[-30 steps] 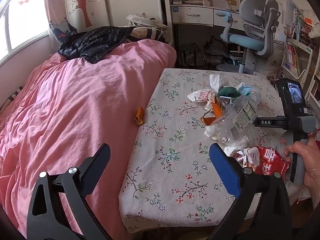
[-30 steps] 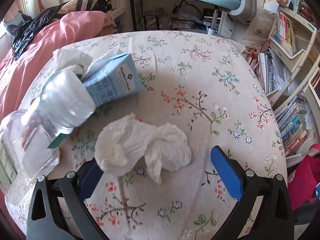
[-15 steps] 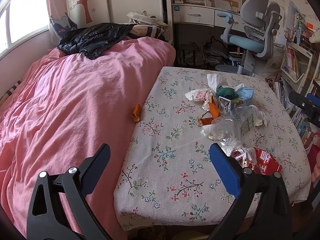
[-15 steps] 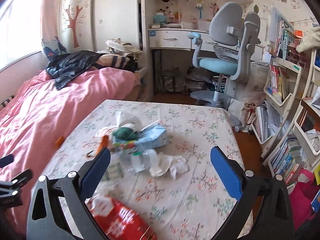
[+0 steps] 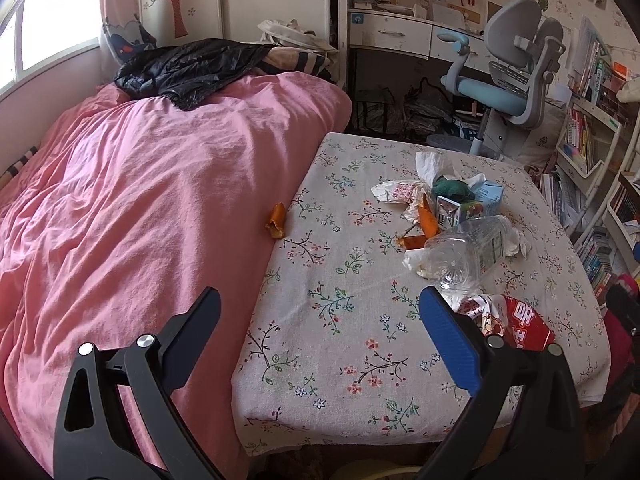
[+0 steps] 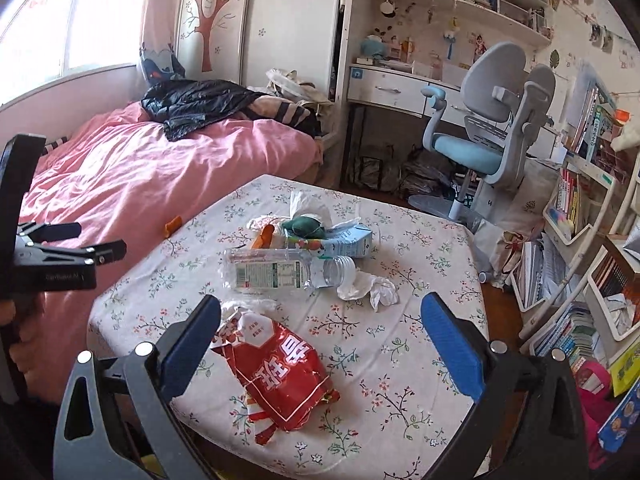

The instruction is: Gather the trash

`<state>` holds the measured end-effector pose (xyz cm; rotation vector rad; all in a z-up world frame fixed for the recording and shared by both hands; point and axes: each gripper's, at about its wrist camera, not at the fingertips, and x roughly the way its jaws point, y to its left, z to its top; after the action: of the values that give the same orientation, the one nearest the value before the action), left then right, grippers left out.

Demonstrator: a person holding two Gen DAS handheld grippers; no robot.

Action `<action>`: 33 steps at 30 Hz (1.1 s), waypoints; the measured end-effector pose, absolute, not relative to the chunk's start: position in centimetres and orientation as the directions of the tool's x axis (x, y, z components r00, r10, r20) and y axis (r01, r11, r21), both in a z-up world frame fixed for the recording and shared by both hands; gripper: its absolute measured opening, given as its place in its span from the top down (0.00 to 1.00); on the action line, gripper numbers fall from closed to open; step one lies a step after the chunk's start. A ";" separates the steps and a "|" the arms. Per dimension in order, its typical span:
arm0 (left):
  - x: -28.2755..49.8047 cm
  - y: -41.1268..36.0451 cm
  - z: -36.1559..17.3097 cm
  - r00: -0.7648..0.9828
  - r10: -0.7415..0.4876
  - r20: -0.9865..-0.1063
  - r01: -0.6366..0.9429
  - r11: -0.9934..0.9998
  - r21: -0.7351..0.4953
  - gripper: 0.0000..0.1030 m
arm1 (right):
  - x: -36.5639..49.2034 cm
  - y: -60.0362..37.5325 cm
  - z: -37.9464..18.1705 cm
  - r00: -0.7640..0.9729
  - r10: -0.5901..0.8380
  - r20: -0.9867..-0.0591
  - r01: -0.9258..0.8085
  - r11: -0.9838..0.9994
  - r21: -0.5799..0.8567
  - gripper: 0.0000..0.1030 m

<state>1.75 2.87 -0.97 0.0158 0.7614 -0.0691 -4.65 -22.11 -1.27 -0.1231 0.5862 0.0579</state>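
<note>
Bed [image 5: 140, 208]: we see a pink cover filling the left, just beside the table; a black bag [image 5: 188, 68] lies at its far end.
Left gripper [image 5: 320, 320]: we see its jaws spread wide, nothing between them; it hangs over the near edge where bed meets table. In the right wrist view we catch its body side-on at far left [image 6: 52, 264].
Peel [image 5: 277, 220]: one orange scrap right at the table's left edge, touching the pink cover, apart from the pile.
Table [image 5: 332, 352]: floral cloth, all the trash sits on its middle and right part.
Pile: we count a white wrapper [image 5: 394, 192], tissue [image 5: 430, 162], a green wad [image 5: 450, 188], a small carton [image 5: 450, 212] and a blue carton [image 5: 488, 196], all bunched and touching toward the far side; more orange peel [image 5: 426, 220] leans against the small carton.
Bottle [image 6: 280, 270]: clear, on its side, no cap that we can see, just in front of the cartons, mouth pointing right.
Napkin [image 6: 370, 286]: crumpled white, touching the bottle's mouth end.
Red bag [image 6: 280, 372]: crinkled snack bag, nearest us, near the table's front edge, just beside the right gripper's left finger.
Right gripper [image 6: 320, 332]: we see jaws spread wide, empty, above the table's near edge.
Chair [image 6: 492, 120]: grey and blue, beyond the table by the desk.
Shelves [image 6: 580, 208]: books, far right.
</note>
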 end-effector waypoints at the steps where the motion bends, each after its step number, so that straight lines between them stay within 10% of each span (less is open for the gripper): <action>1: 1.8 3.2 -0.9 0.724 -0.054 -0.687 0.059 0.998 -0.017 0.07 | -4.5 -22.2 -1.5 0.827 0.020 -0.562 -0.095 0.990 -0.104 0.06; 33: 2.8 4.9 -1.6 0.688 -0.034 -0.725 -0.010 0.998 -0.056 0.07 | -3.7 -20.2 -5.1 0.706 0.103 -0.701 -0.241 0.965 -0.100 0.06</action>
<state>2.80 4.94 -1.57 -0.0569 0.8126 -0.0135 -3.74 -20.22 -5.07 -0.1903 0.7644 0.1926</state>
